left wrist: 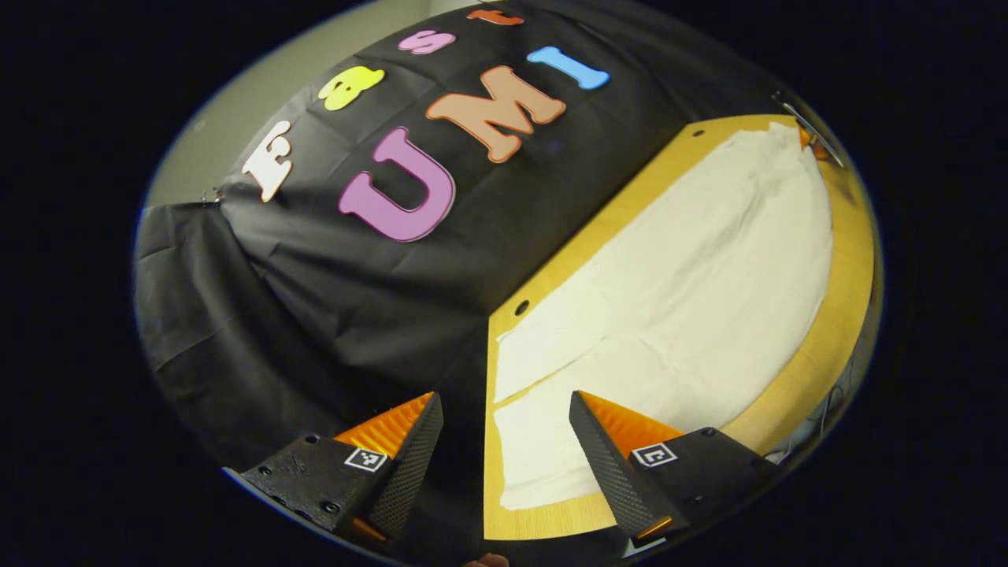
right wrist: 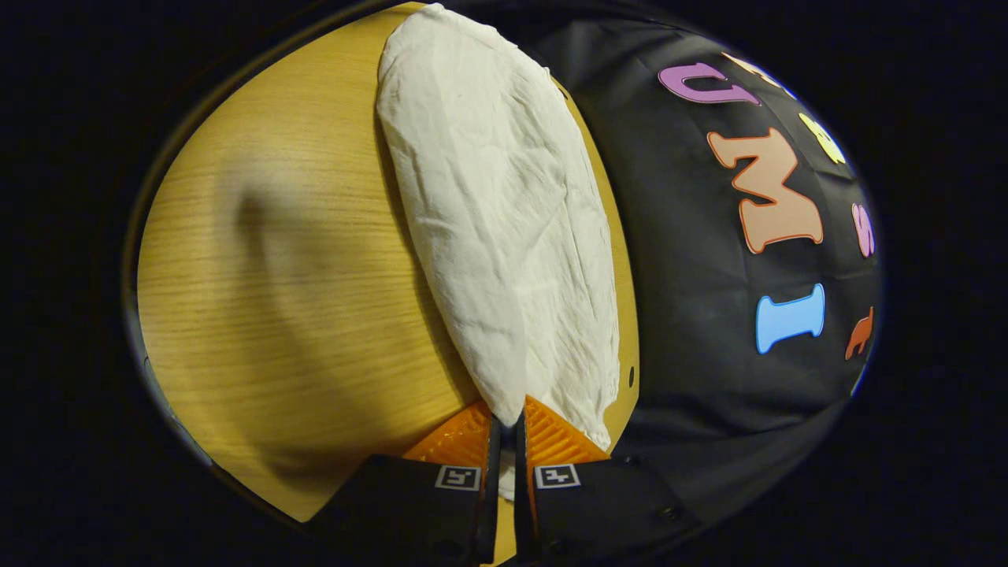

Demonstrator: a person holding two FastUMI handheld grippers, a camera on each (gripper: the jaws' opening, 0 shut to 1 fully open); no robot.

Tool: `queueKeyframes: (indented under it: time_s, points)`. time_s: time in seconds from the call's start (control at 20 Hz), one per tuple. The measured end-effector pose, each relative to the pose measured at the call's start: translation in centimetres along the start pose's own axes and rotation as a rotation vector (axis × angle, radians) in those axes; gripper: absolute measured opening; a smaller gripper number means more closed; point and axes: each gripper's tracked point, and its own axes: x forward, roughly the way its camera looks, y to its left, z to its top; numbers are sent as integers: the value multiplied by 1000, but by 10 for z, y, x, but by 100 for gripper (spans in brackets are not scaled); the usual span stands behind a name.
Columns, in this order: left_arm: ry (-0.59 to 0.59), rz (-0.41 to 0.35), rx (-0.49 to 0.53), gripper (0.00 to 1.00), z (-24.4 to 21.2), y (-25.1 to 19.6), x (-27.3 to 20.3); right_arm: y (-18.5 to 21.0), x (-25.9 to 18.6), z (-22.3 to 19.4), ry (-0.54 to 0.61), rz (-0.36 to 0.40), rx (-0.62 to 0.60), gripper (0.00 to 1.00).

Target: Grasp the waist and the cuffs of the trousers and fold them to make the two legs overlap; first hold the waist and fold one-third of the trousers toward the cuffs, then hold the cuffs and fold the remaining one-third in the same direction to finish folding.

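While our right gripper (right wrist: 504,421) pinches the white trousers (right wrist: 504,228) on the wooden table (right wrist: 276,276), our left gripper (left wrist: 504,409) hangs wide open above them.

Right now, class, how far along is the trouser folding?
Early. Done: the white trousers lie flat along the wooden table. In hand: the right gripper is shut on one end of the trousers, while the left gripper hangs open above the other end. Left: its grasp, then every fold.
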Motion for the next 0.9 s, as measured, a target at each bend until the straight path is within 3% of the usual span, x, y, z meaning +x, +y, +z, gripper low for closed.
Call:
queueKeyframes:
  time_s: [0.05,0.1,0.15,0.35,0.45,0.9]
  points:
    - [18,-32,31,96,-11,-9,2,0,0,1,3,-4,5,8]
    - [22,-54,65,97,-18,-14,2,0,0,0,5,-7,11,14]
    - [26,-72,97,97,-23,-16,1,-1,0,1,7,-9,15,8]
    - [89,-164,234,97,-73,-34,5,0,0,1,8,-19,4,14]
    - [121,-201,290,97,-94,-39,6,-1,0,1,11,-25,3,10]
    - [161,-327,404,97,-129,-62,13,0,0,2,23,-29,-16,11]
